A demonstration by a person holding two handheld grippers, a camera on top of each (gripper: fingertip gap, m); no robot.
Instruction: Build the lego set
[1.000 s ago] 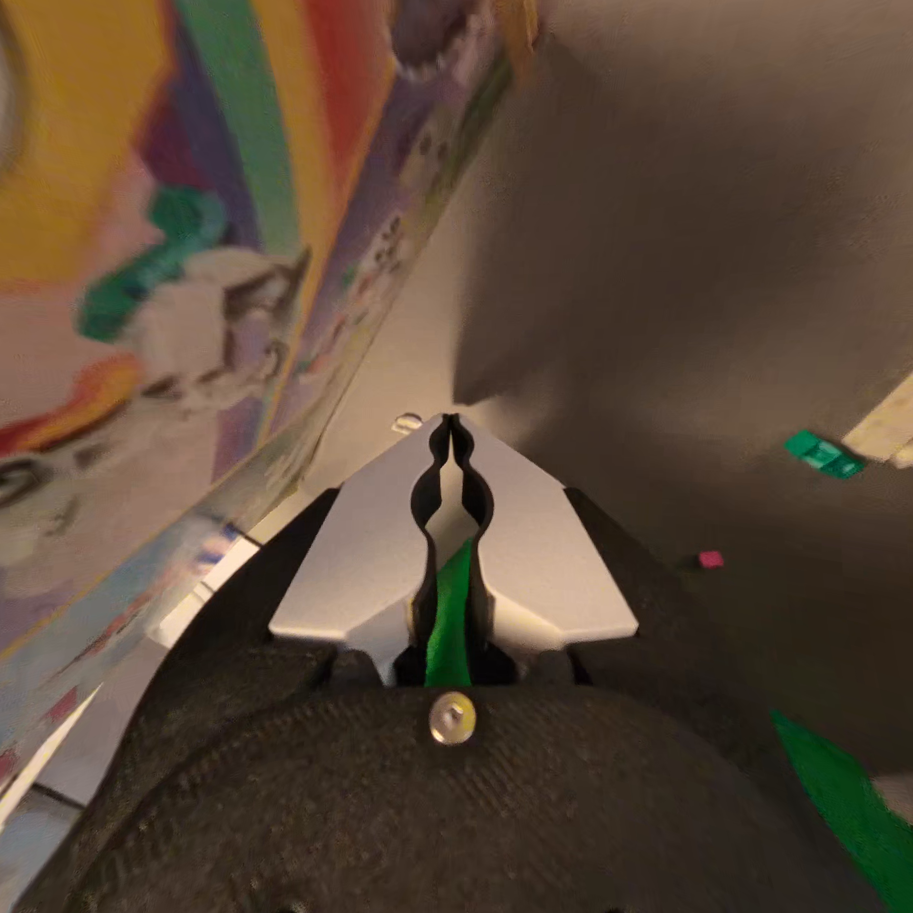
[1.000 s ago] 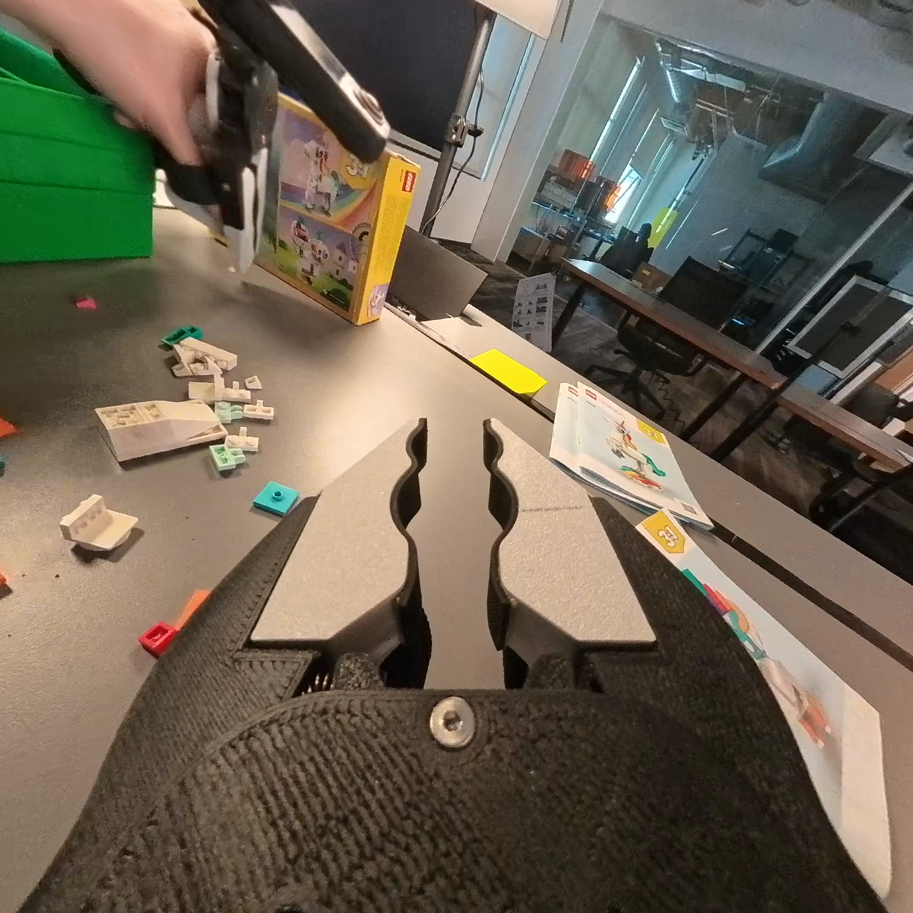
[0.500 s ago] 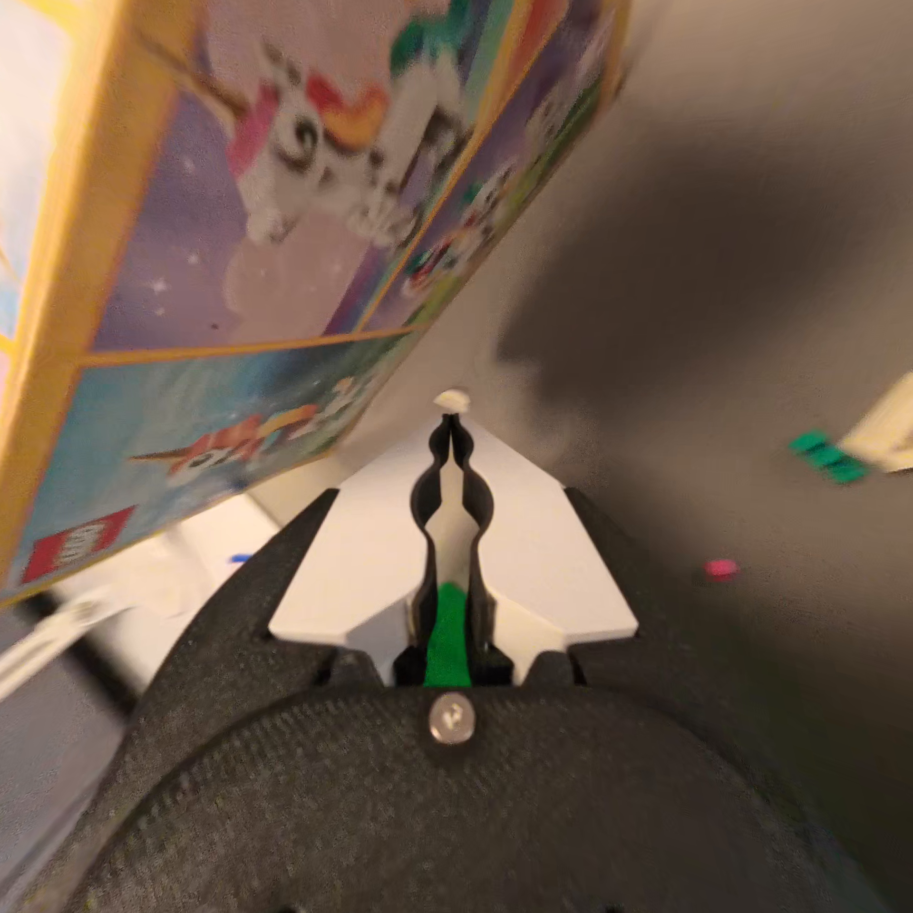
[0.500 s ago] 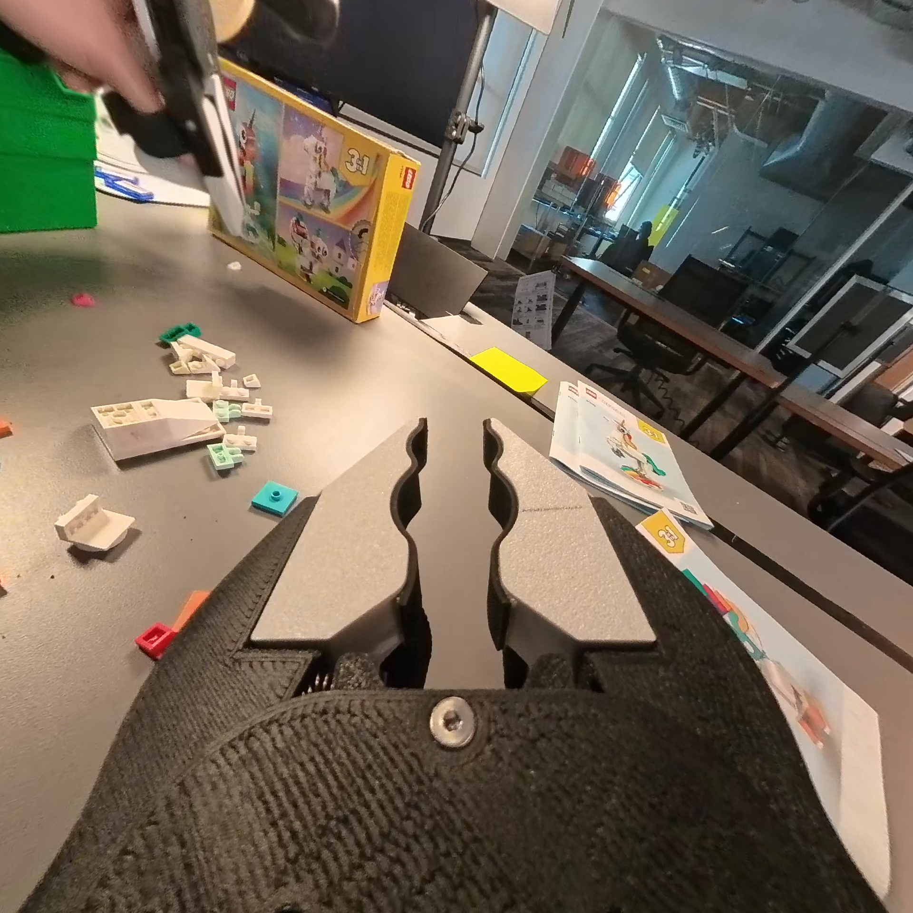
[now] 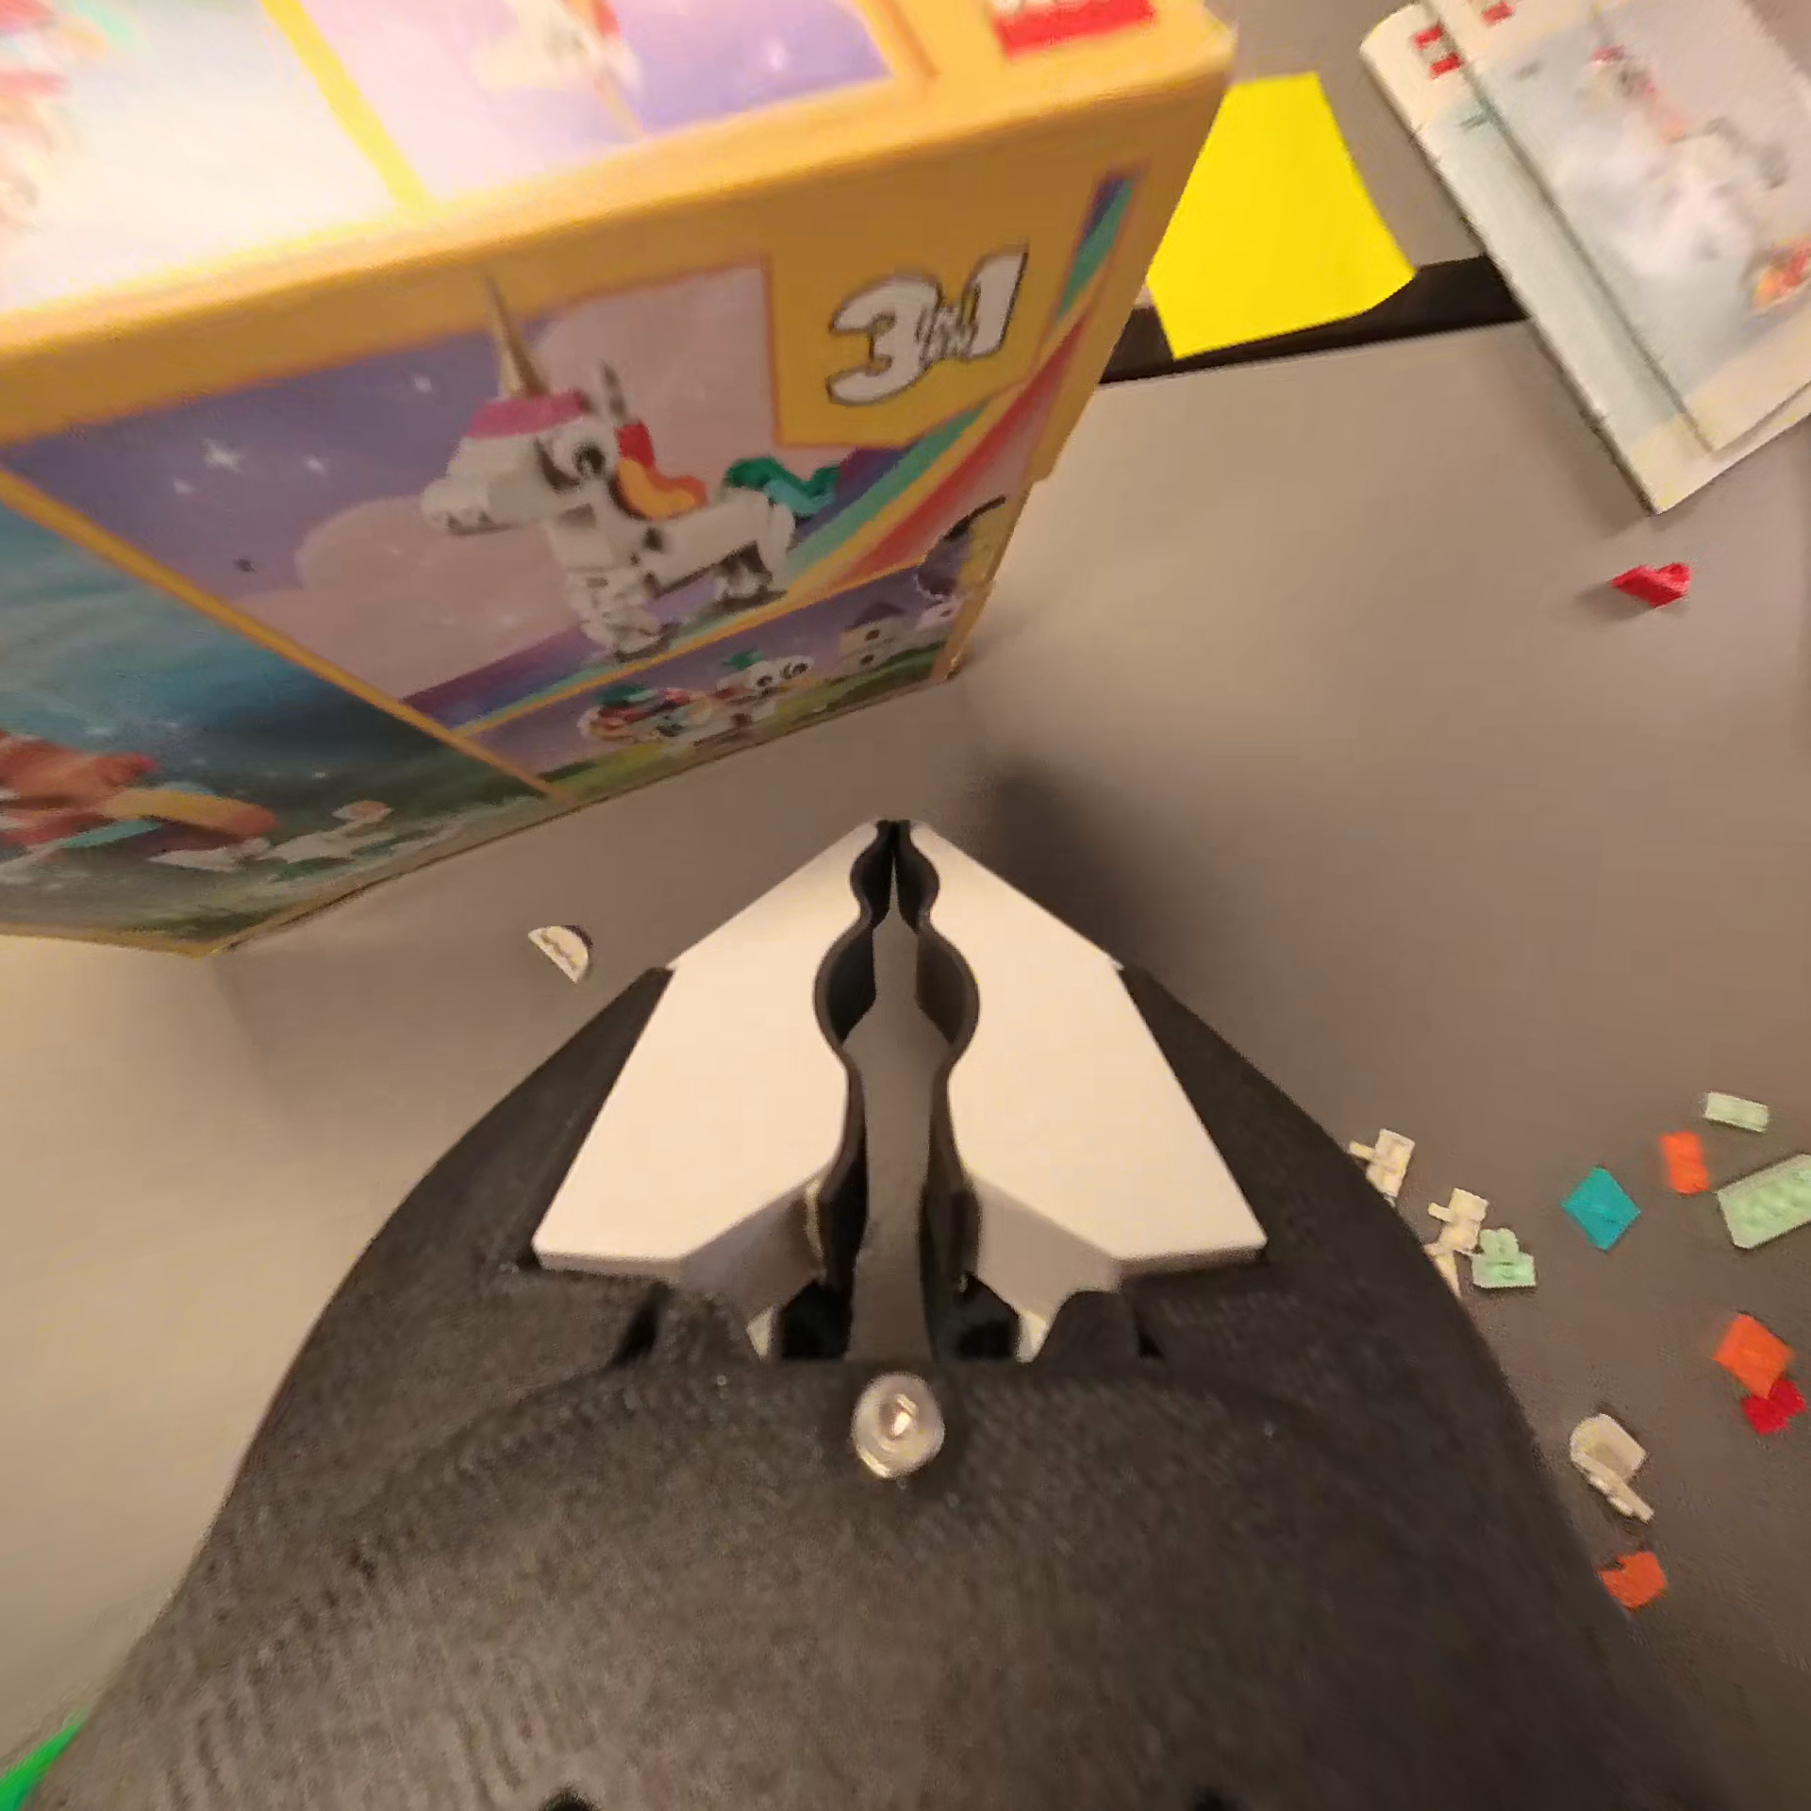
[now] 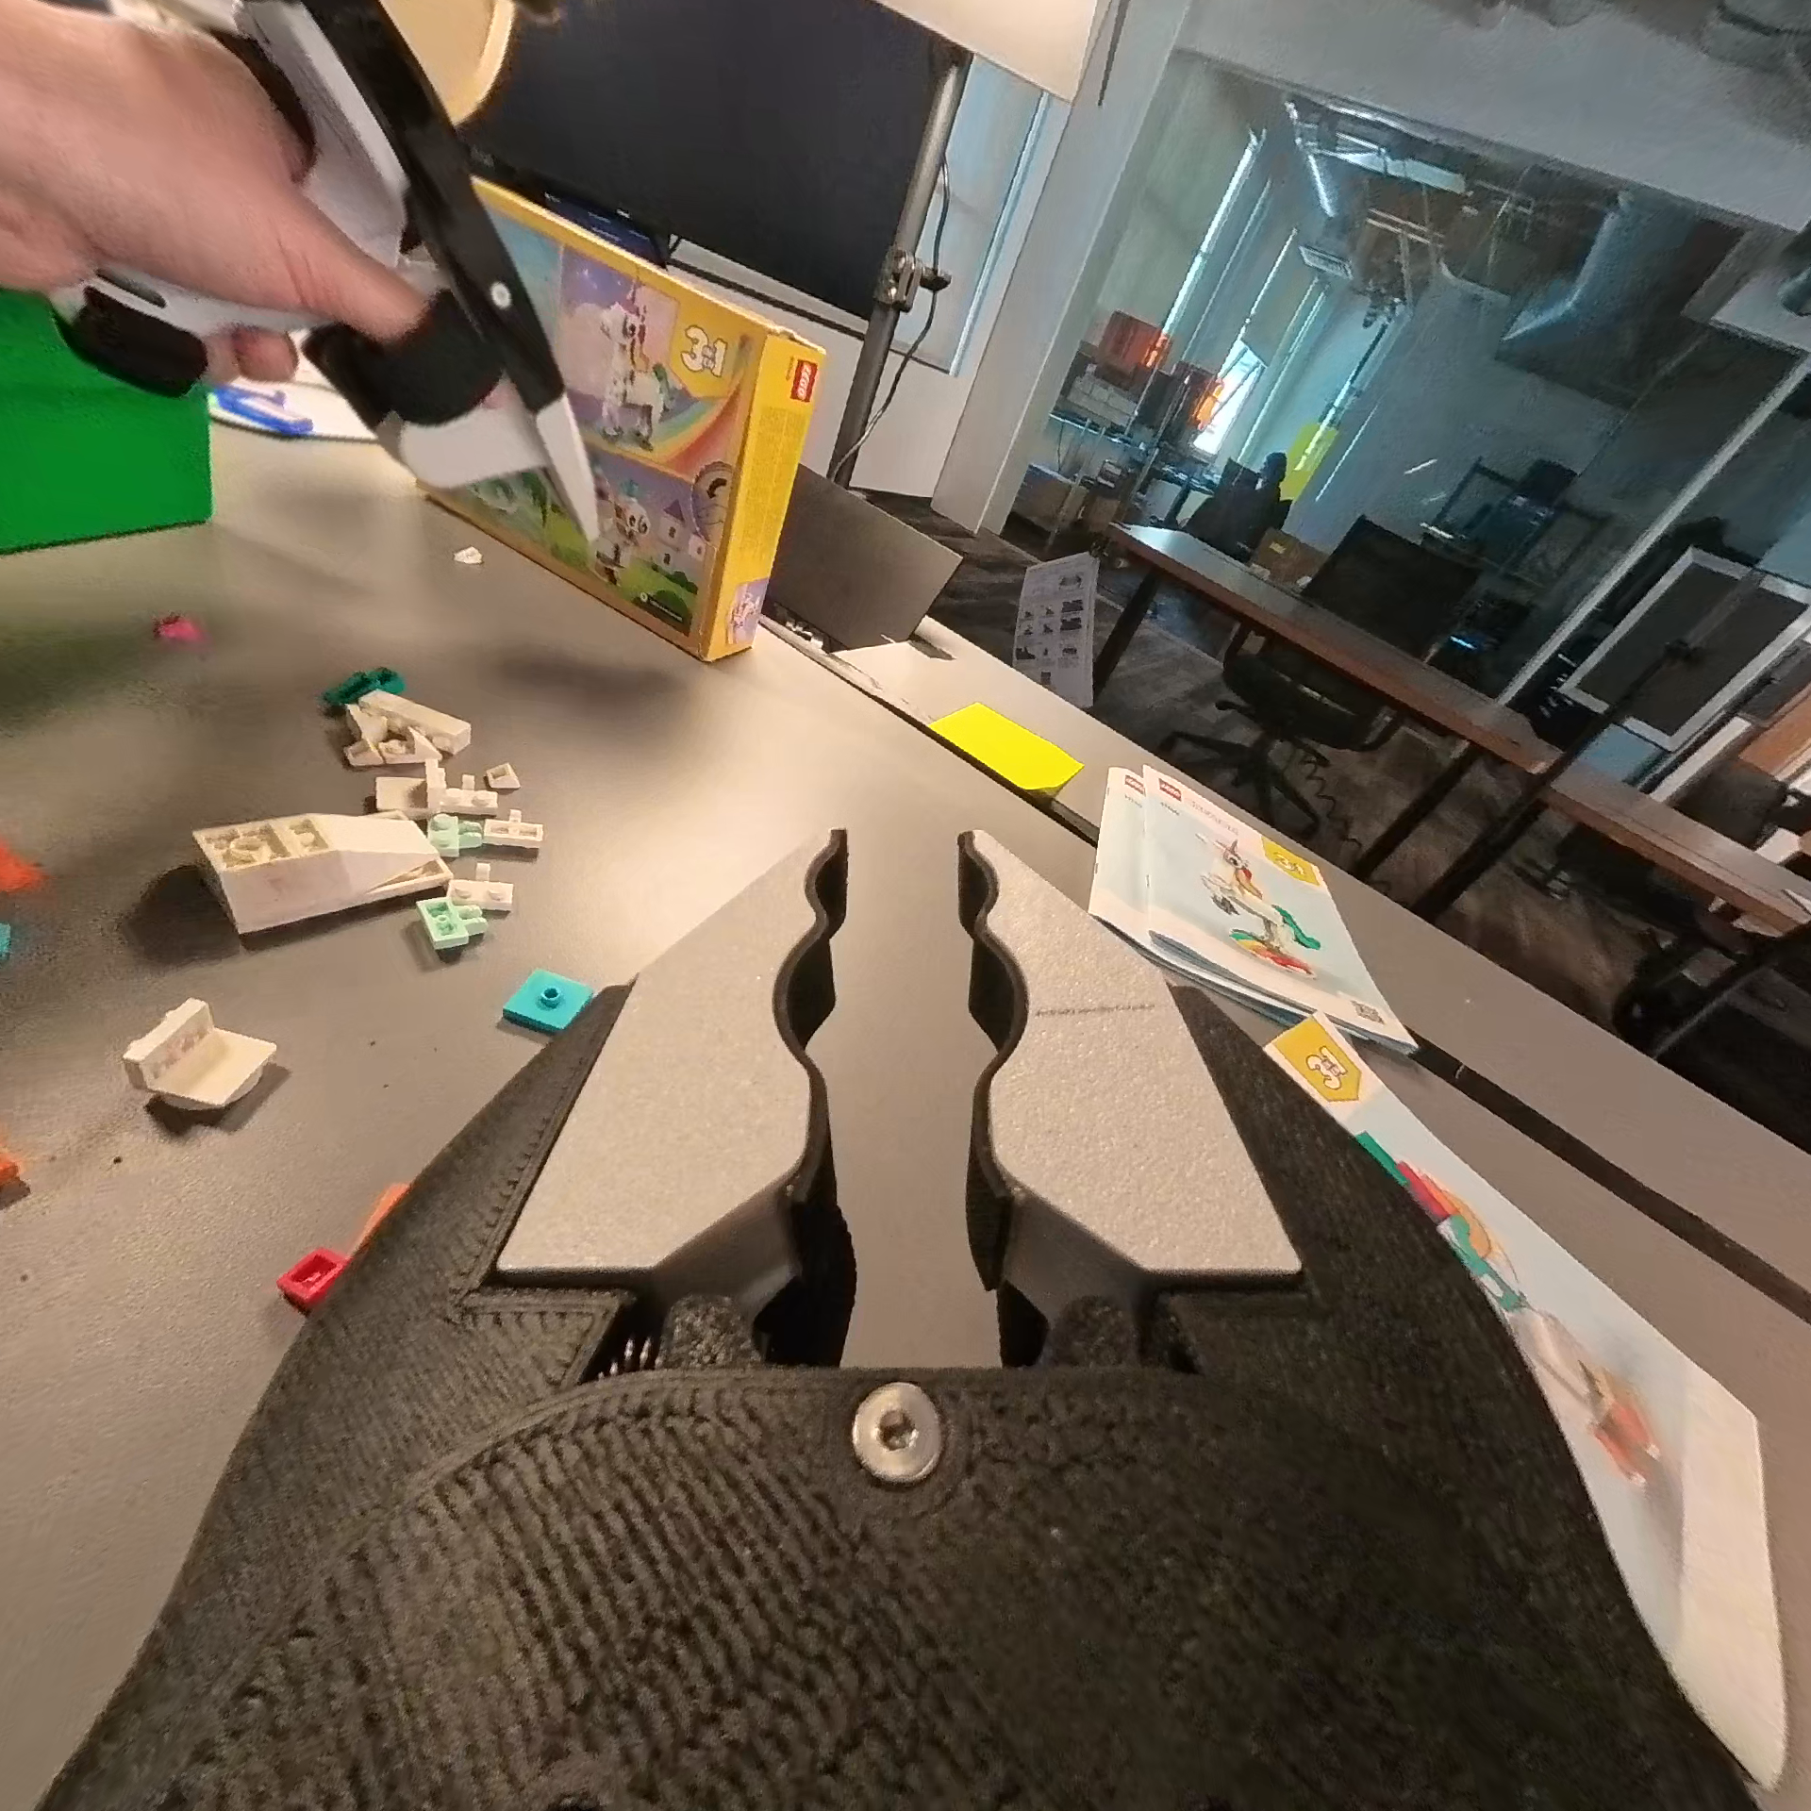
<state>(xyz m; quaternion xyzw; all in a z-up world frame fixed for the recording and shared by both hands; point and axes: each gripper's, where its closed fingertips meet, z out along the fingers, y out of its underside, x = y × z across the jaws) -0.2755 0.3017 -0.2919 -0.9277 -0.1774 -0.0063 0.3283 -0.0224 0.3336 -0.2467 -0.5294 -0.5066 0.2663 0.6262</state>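
My left gripper (image 5: pixel 890 833) is shut with nothing between its tips, held above the grey table beside the yellow toy box (image 5: pixel 549 412). A small white half-round piece (image 5: pixel 561 951) lies on the table just left of its fingers. In the right wrist view a hand holds that left gripper (image 6: pixel 588 514) in the air in front of the yellow box (image 6: pixel 686 461), and the white piece (image 6: pixel 468 556) lies below it. My right gripper (image 6: pixel 900 848) is open and empty, low over the table, pointing at bare grey surface.
Loose bricks lie left of my right gripper: a white sloped block (image 6: pixel 304 867), a white bracket (image 6: pixel 196 1058), a teal tile (image 6: pixel 547 1000), a red piece (image 6: pixel 312 1277). Instruction booklets (image 6: pixel 1235 931) and a yellow note (image 6: pixel 1004 757) lie right. A green bin (image 6: pixel 98 441) stands far left. About 25 cm separates my left fingertips from my right. From my right tips it is roughly 15 cm to the white bracket (image 6: pixel 196 1058); from my left, 25 cm. The left camera catches it too, in the left wrist view (image 5: pixel 1605 1459).
The left gripper has lifted and swung right, from pointing at the table by the box to looking down on it. The small white piece stays on the table. The right gripper has not moved.
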